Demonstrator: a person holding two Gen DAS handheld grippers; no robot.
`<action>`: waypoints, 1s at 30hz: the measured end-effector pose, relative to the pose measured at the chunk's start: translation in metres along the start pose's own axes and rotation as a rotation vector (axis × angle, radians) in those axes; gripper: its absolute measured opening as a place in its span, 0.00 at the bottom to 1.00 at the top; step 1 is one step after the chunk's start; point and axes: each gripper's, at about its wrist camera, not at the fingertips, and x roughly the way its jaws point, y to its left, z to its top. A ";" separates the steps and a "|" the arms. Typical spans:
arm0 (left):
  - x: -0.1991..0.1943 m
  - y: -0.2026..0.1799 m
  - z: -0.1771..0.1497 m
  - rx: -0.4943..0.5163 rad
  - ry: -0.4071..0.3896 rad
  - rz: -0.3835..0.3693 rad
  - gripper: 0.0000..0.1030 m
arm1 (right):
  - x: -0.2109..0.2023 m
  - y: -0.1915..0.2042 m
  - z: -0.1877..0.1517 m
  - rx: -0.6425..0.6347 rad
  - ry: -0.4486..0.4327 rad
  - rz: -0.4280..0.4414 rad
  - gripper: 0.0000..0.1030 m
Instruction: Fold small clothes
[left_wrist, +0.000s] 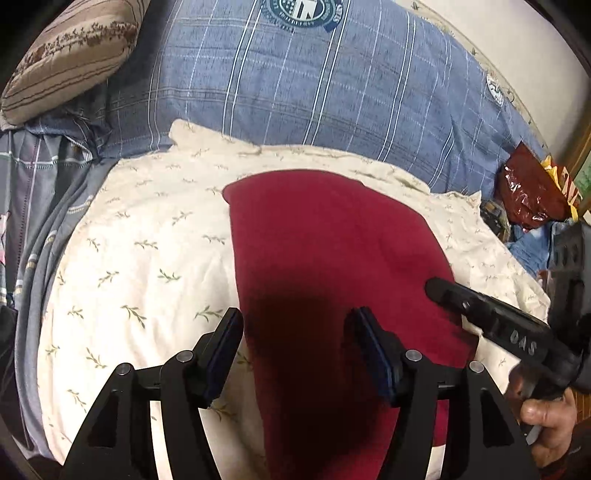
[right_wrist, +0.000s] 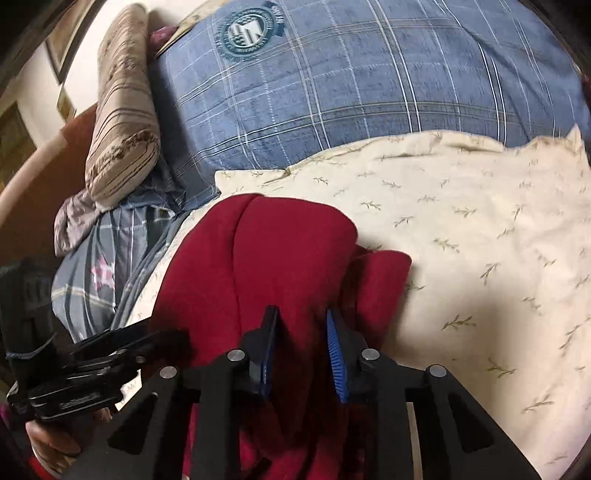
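A dark red garment lies on a cream leaf-print pillow. My left gripper is open just above its near part, with nothing between the jaws. My right gripper reaches in from the right onto the garment's right edge. In the right wrist view the red garment looks folded, with a smaller flap to the right. My right gripper hangs over it with the jaws a narrow gap apart; red cloth shows between them, and a grip cannot be made out. The left gripper shows at the left.
A blue plaid quilt lies behind the pillow. A brown striped pillow sits at the far left, grey plaid cloth on the left. A dark red plastic bag lies at the right.
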 end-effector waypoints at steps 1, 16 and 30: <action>-0.003 -0.001 -0.001 0.008 -0.009 0.005 0.63 | -0.005 0.003 -0.002 -0.031 -0.009 -0.002 0.14; 0.022 -0.017 -0.015 0.062 -0.004 0.080 0.74 | -0.057 -0.006 -0.008 -0.030 -0.104 -0.008 0.28; -0.004 -0.015 -0.019 0.098 -0.087 0.114 0.74 | -0.018 0.011 -0.044 -0.109 0.004 -0.047 0.17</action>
